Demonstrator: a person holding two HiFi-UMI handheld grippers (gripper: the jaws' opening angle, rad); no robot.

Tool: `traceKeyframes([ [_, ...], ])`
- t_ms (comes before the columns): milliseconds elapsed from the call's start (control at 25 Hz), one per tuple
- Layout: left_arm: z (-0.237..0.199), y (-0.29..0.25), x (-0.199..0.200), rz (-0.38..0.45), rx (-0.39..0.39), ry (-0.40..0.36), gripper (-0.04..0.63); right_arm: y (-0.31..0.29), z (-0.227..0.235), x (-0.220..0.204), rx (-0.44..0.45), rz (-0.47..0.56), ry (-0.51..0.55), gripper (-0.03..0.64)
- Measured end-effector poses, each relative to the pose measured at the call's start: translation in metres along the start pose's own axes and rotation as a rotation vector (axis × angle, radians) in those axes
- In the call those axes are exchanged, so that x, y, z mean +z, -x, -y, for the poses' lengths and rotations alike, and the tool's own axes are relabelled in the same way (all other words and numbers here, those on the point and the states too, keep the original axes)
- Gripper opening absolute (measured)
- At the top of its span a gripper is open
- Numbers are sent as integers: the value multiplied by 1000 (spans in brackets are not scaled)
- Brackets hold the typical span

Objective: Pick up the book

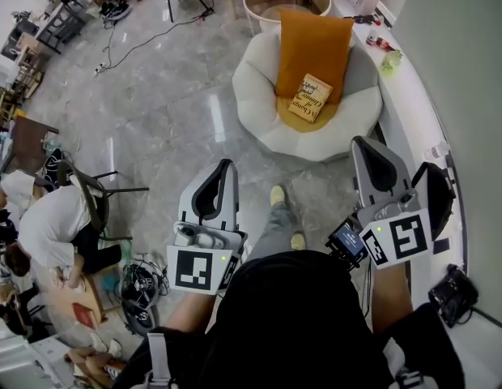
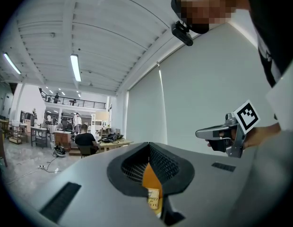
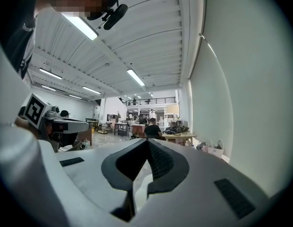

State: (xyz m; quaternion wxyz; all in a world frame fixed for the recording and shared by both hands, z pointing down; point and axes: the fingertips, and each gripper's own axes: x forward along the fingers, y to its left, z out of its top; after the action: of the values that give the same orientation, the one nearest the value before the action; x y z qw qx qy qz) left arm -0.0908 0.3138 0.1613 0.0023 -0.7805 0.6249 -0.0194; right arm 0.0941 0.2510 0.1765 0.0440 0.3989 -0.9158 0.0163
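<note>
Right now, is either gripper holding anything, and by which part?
Nothing is held: the left gripper and right gripper have their jaws together, empty; the book lies apart on the chair.

Orange cushion (image 1: 312, 47), apparently, stands in white armchair (image 1: 255, 96); person (image 1: 53, 221) sits left.

The book (image 1: 309, 98) has dark words on its yellow cover. They look like "A Change of Climate", but they are small and hard to read for sure. The left hand-held gripper (image 1: 221, 171) bears a square marker (image 1: 193, 269), and the right hand-held gripper (image 1: 366, 146) bears one too. These are black-and-white patterns, not letters.
</note>
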Motion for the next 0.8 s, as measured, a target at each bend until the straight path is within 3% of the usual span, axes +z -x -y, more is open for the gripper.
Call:
traceKeyframes([
  [800,-67,-128,-1,3,-59,23,11,-114,60,11,-59,-37,8,12],
])
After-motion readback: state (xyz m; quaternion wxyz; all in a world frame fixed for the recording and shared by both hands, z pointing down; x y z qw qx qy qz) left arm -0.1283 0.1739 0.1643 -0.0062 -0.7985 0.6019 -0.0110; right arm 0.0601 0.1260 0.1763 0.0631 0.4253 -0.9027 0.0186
